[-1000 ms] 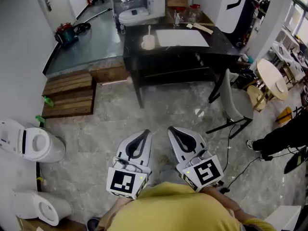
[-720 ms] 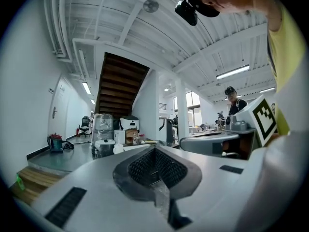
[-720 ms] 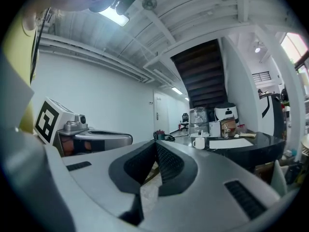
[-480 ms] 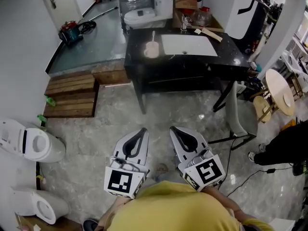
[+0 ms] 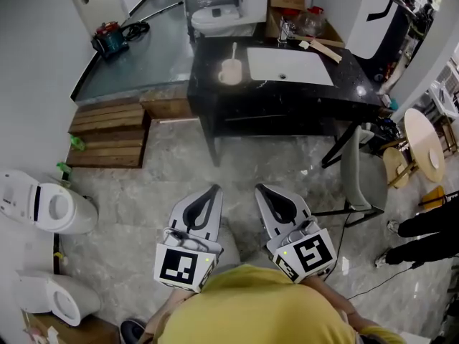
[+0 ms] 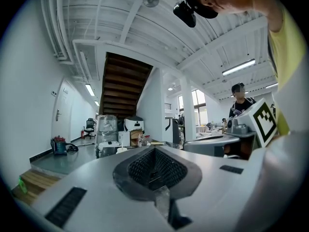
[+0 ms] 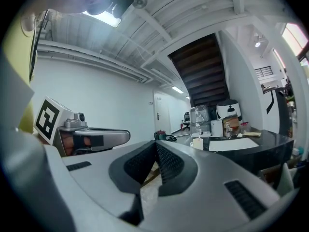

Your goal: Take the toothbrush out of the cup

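Observation:
A cream cup point(image 5: 230, 71) with a toothbrush point(image 5: 234, 51) standing in it sits on the black counter point(image 5: 215, 92), left of the white sink basin point(image 5: 289, 66). Both grippers are held low against the person's body, far from the counter. My left gripper point(image 5: 214, 190) is shut with nothing in it, and my right gripper point(image 5: 259, 189) is likewise shut and empty. In the right gripper view the cup point(image 7: 196, 143) shows small beyond the closed jaws of the right gripper point(image 7: 155, 143). The left gripper point(image 6: 154, 149) points toward the same counter, where the cup point(image 6: 121, 150) is tiny.
Two white toilets point(image 5: 46, 210) point(image 5: 50, 299) stand at the left wall. Wooden pallets point(image 5: 107, 135) lie left of the counter. A grey chair point(image 5: 358, 170) and a round table point(image 5: 423, 138) are at the right, with a person's legs point(image 5: 430, 228) nearby. The floor is grey marble.
The head view has shifted so the counter and cup sit lower and a little larger in frame. Both grippers stay shut and close together near the body.

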`<state>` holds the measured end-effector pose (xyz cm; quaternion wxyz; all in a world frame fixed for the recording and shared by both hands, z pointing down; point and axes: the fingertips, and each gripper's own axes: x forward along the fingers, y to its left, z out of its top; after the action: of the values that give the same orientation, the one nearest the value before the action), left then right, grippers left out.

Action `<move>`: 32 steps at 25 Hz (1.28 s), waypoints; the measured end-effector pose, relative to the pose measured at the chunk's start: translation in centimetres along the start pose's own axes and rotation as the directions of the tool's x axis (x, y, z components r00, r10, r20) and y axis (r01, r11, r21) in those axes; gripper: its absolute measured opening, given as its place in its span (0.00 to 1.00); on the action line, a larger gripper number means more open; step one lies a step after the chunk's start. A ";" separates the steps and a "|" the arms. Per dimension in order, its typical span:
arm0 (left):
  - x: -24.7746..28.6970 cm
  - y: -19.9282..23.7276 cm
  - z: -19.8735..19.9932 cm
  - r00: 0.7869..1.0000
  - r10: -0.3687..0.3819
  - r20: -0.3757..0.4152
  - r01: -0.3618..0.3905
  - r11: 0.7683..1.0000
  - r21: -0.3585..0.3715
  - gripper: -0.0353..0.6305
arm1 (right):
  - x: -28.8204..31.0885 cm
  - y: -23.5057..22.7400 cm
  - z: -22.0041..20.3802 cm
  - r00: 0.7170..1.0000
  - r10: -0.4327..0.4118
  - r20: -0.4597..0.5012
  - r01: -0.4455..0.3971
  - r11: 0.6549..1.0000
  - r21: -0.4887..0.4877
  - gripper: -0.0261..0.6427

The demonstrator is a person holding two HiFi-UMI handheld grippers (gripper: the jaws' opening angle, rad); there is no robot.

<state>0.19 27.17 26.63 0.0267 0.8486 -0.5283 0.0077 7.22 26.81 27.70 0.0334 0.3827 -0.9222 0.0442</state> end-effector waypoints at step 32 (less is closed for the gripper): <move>19.3 16.0 0.0 0.987 -0.162 -0.010 0.162 0.987 -0.009 0.07 | 21.1 -12.2 3.1 0.987 -0.158 0.025 0.157 0.988 0.006 0.06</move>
<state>-5.64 2.77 27.98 0.0337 0.8886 -0.4574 0.0080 0.91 3.08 27.32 0.0245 0.4550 -0.8893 0.0385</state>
